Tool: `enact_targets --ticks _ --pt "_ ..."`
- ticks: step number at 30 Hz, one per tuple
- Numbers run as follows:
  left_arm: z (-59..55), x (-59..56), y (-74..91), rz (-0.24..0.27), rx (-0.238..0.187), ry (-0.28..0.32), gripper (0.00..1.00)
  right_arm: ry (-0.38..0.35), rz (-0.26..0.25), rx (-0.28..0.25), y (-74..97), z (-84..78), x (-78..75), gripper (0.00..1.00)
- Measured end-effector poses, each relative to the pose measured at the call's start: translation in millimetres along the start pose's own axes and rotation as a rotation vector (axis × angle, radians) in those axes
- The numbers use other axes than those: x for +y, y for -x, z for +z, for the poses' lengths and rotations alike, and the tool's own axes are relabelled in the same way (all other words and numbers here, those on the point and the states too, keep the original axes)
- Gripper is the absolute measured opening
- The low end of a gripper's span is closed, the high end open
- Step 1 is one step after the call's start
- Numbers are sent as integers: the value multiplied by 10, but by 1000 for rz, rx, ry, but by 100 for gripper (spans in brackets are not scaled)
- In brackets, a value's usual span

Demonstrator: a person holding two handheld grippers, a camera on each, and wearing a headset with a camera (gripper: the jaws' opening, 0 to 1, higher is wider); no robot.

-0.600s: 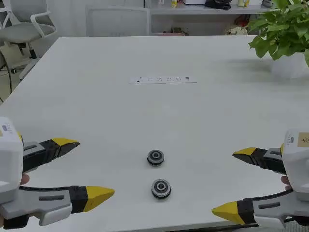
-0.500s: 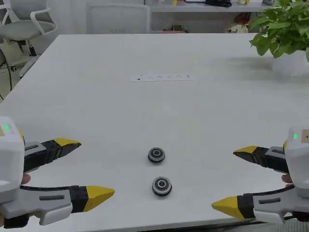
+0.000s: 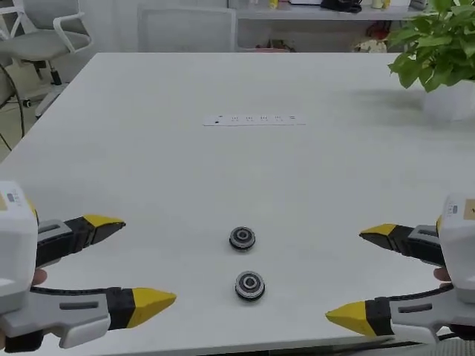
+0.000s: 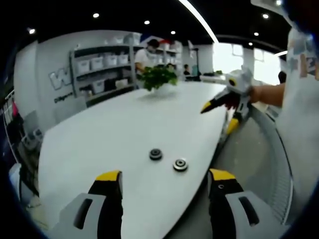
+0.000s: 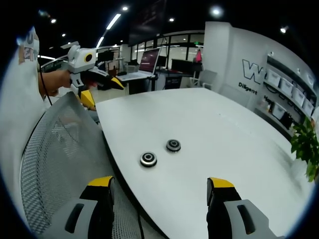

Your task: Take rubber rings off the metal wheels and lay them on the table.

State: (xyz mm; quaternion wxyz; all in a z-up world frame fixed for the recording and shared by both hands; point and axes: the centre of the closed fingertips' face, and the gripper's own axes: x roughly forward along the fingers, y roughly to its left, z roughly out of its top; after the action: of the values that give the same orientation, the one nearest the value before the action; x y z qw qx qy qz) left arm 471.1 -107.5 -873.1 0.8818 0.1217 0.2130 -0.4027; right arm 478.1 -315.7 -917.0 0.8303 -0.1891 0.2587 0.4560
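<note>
Two small metal wheels with black rubber rings lie flat near the table's front edge, one (image 3: pixel 242 238) behind the other (image 3: pixel 249 285). My left gripper (image 3: pixel 136 260) hangs open at the left, well apart from them. Open too, my right gripper (image 3: pixel 355 276) hangs at the right, equally far off. In the left gripper view both wheels (image 4: pixel 156 154) (image 4: pixel 180 165) lie beyond my open jaws (image 4: pixel 165 174), with the right gripper (image 4: pixel 219 117) across the table. The right gripper view has the wheels (image 5: pixel 148 159) (image 5: pixel 173 145) ahead of its open jaws (image 5: pixel 159 180) and the left gripper (image 5: pixel 102 92) opposite.
The white table (image 3: pixel 148 148) has a power strip (image 3: pixel 254 119) set into its middle. A potted plant (image 3: pixel 438 52) stands at the back right. Office chairs (image 3: pixel 44 37) stand beyond the far left corner, and a mesh chair (image 5: pixel 55 149) sits at the table's near edge.
The head view has shifted slightly. Both grippers stay open in place and the wheels have not moved.
</note>
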Motion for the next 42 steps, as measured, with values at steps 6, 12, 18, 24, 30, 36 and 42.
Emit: enact_targets --ticks 6,12,18,24,30,36,42 --pt "6 -4 -6 0 -1 6 71 -3 1 -4 1 4 -13 75" --pt "-2 -21 -31 -6 0 10 72 -6 2 -11 -11 2 -22 76" --pt "-19 -18 -55 -11 3 12 72 -7 4 -15 -27 1 -36 76" --pt "-5 -3 -64 -13 -2 16 72 -7 4 -29 -30 44 -59 76" --pt "33 26 -79 -15 -9 9 72 7 1 -40 -56 102 -114 76" --pt "63 61 -110 -19 -7 -17 71 27 7 -50 -117 159 -158 75" --pt "87 82 -176 -30 -6 -35 71 32 21 -68 -177 225 -208 74"
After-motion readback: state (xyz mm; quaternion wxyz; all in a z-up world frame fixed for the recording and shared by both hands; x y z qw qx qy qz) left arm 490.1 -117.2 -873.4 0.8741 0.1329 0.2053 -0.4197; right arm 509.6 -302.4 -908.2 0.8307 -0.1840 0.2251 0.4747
